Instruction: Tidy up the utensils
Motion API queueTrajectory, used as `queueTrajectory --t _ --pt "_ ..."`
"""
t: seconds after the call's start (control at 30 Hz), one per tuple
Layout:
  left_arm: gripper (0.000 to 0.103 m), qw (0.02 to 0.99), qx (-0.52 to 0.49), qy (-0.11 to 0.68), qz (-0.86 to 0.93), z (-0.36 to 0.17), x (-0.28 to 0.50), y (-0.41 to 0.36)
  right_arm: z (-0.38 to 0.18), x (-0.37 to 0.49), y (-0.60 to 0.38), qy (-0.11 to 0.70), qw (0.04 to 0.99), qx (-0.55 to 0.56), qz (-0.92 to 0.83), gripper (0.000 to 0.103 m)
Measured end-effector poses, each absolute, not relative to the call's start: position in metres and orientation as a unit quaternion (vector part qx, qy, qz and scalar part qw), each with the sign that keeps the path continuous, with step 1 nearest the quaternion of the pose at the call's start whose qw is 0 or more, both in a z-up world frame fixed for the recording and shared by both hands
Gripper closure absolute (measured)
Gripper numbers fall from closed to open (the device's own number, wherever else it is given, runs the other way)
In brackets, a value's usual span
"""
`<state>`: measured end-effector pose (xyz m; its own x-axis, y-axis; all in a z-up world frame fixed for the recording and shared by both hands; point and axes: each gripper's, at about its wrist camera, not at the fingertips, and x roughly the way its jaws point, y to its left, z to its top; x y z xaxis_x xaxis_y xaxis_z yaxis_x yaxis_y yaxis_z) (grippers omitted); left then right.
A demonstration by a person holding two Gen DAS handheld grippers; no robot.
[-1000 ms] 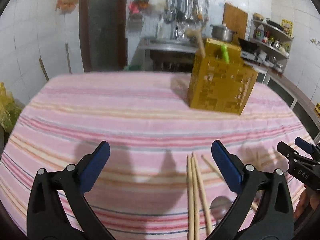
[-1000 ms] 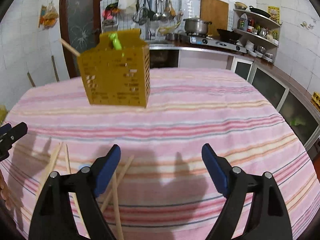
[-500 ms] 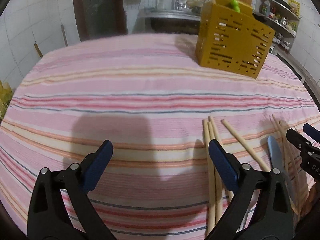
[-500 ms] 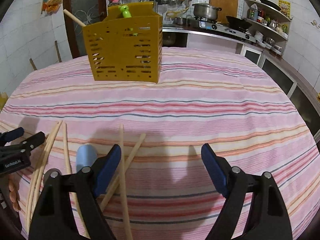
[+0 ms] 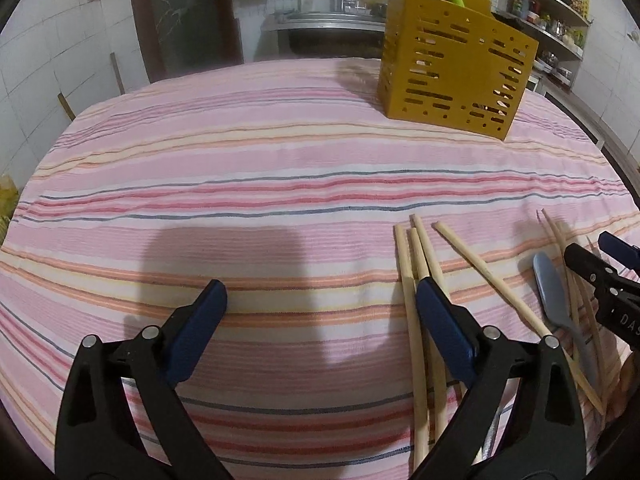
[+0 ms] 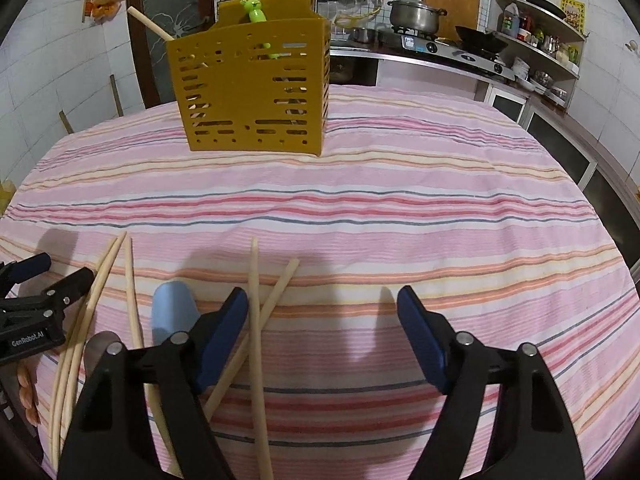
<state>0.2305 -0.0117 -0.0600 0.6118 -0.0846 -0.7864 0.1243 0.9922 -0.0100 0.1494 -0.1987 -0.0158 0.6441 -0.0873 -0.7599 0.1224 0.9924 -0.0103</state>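
Observation:
A yellow slotted utensil holder (image 5: pixel 452 80) stands at the far side of the striped table; in the right wrist view the holder (image 6: pixel 248 92) has a green-handled utensil (image 6: pixel 254 10) and a wooden stick (image 6: pixel 150 24) in it. Several wooden chopsticks (image 5: pixel 412 280) lie loose near the table's front, with a light blue utensil (image 5: pixel 554 300) among them. My left gripper (image 5: pixel 320 316) is open and empty, its right finger over the chopsticks. My right gripper (image 6: pixel 322 320) is open and empty, with chopsticks (image 6: pixel 254 320) and the blue utensil (image 6: pixel 172 312) at its left finger.
The pink striped cloth (image 5: pixel 240 184) covers the whole table. Behind it are a dark door (image 5: pixel 188 12), a counter with a stove and pot (image 6: pixel 416 14), and shelves (image 6: pixel 536 32) at the right. The right gripper shows at the left wrist view's right edge (image 5: pixel 600 280).
Both grippers have tilted down and moved closer to the table, so the chopsticks and blue utensil now lie in fuller view. Both stay open.

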Motion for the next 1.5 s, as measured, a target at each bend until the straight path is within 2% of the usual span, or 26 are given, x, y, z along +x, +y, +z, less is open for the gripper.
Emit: queueTrajectory --t 0.17,0.33,0.43,0.63,0.77,0.9,1.17,1.5 --pt "0.015 0.895 0.048 0.441 -0.056 -0.062 0.229 -0.020 -0.017 0.151 -0.193 0.427 0.903 0.016 -0.052 0.048" --pt "0.030 0.894 0.044 0.441 -0.060 -0.061 0.227 -0.025 -0.015 0.152 -0.182 0.431 0.901 0.007 -0.038 0.070" --pt "0.039 0.893 0.042 0.443 -0.066 -0.059 0.226 -0.029 -0.016 0.155 -0.176 0.435 0.900 -0.002 -0.032 0.078" --pt "0.055 0.890 0.027 0.449 -0.076 -0.058 0.231 -0.034 -0.019 0.164 -0.175 0.446 0.895 0.005 -0.028 0.088" --pt "0.069 0.887 0.031 0.453 -0.082 -0.058 0.235 -0.040 -0.020 0.170 -0.178 0.448 0.893 0.021 -0.026 0.089" --pt "0.075 0.884 0.025 0.459 -0.084 -0.058 0.242 -0.042 -0.019 0.175 -0.179 0.451 0.891 0.035 -0.027 0.091" --pt "0.097 0.884 -0.002 0.461 -0.080 -0.057 0.248 -0.035 -0.012 0.172 -0.188 0.442 0.895 0.063 -0.027 0.092" --pt "0.098 0.907 -0.009 0.413 -0.075 -0.036 0.234 -0.026 0.013 0.154 -0.206 0.392 0.914 0.102 -0.030 0.092"
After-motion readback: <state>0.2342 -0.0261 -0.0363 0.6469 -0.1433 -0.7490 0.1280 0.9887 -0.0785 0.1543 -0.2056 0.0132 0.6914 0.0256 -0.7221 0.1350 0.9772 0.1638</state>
